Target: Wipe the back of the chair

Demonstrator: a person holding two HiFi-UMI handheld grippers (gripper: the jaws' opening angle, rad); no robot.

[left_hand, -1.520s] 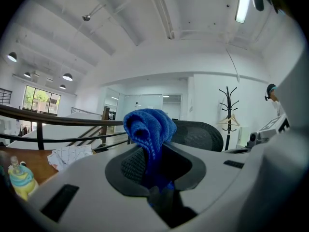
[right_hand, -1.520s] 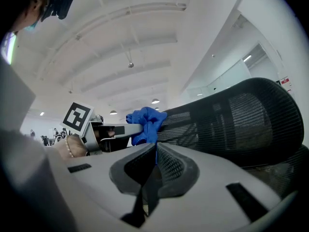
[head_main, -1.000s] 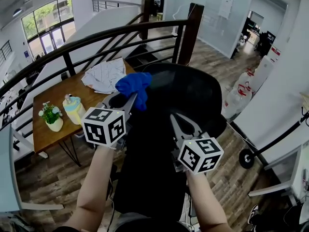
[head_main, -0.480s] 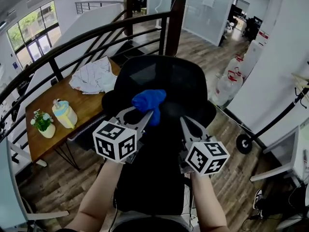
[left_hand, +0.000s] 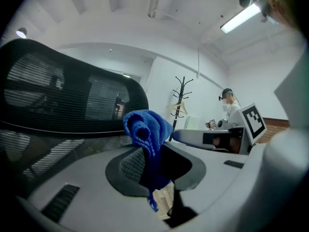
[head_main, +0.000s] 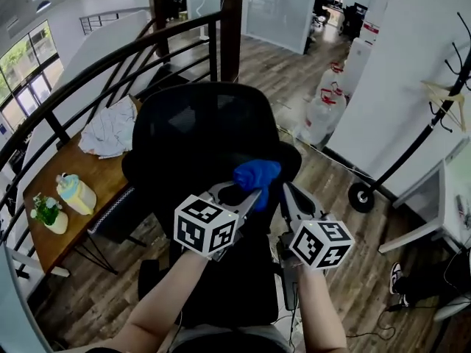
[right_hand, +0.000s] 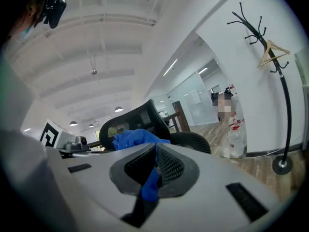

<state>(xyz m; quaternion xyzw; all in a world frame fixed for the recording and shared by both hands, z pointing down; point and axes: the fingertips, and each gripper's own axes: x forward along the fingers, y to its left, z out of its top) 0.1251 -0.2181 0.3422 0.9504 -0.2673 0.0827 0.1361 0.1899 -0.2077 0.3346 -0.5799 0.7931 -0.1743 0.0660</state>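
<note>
Left gripper [head_main: 245, 193] and right gripper [head_main: 285, 190] both pinch the blue cloth [head_main: 257, 173]. Chair back [head_main: 195, 131] sits at 11 o'clock, contact unclear. Wipe looks mostly undone.

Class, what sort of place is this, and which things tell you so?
Probably an upper-floor open office: a black mesh office chair, a coat stand by the wall, and a stair railing.
</note>
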